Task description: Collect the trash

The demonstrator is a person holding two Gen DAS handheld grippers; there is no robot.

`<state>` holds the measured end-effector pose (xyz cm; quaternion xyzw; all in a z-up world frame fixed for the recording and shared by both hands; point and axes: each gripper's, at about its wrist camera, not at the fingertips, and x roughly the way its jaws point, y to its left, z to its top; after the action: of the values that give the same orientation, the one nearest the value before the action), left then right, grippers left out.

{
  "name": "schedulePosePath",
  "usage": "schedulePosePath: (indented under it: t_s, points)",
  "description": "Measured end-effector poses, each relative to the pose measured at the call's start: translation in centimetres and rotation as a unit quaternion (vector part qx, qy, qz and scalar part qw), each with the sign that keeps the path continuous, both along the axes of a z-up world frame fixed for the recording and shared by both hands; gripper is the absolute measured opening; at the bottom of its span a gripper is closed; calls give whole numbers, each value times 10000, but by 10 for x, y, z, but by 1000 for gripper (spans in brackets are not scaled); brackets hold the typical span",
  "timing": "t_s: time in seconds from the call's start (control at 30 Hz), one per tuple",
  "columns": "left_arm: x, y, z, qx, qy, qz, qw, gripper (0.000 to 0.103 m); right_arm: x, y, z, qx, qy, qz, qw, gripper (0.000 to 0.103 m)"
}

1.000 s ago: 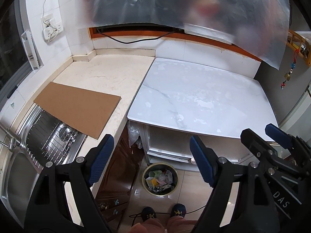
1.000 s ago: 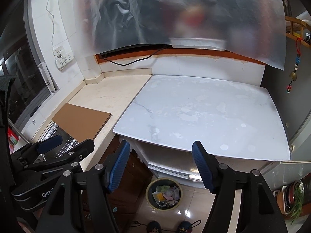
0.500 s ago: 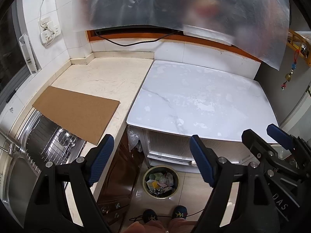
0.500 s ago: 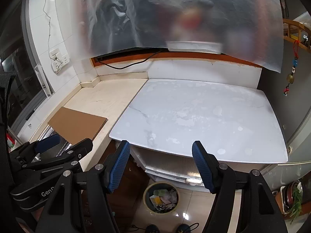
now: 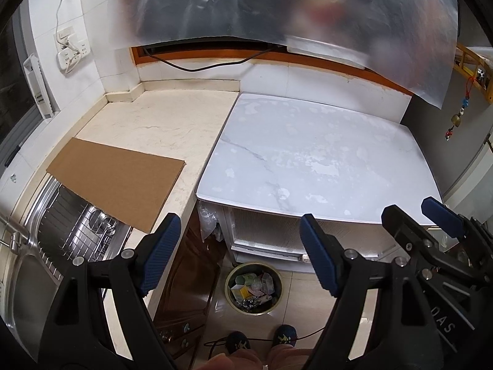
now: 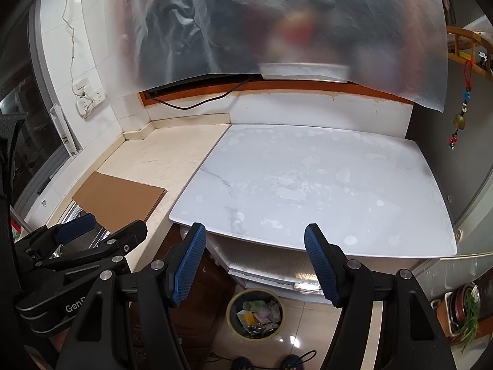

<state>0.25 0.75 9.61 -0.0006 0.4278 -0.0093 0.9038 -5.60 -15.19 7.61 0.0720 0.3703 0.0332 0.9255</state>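
A round trash bin with wrappers and scraps inside stands on the tiled floor below the white marble table; it also shows in the right wrist view. My left gripper is open and empty, held high above the bin. My right gripper is open and empty too, beside the left one. The right gripper shows at the right of the left wrist view, and the left gripper at the left of the right wrist view. No loose trash shows on the table.
A brown cardboard sheet lies on the beige counter, partly over the steel sink. A plastic sheet hangs above the back wall. A dark wooden cabinet stands under the counter. My shoes are by the bin.
Both grippers have drawn slightly back and up, so the table and bin look a little lower and smaller. Both stay open and empty.
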Motion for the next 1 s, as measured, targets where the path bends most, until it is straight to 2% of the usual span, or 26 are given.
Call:
schedulePosePath:
  t_s: [1.0]
  points:
    - [6,15,-7,-38,48,-329,9994,75,1,14,-12,41,64,-285,9996,68]
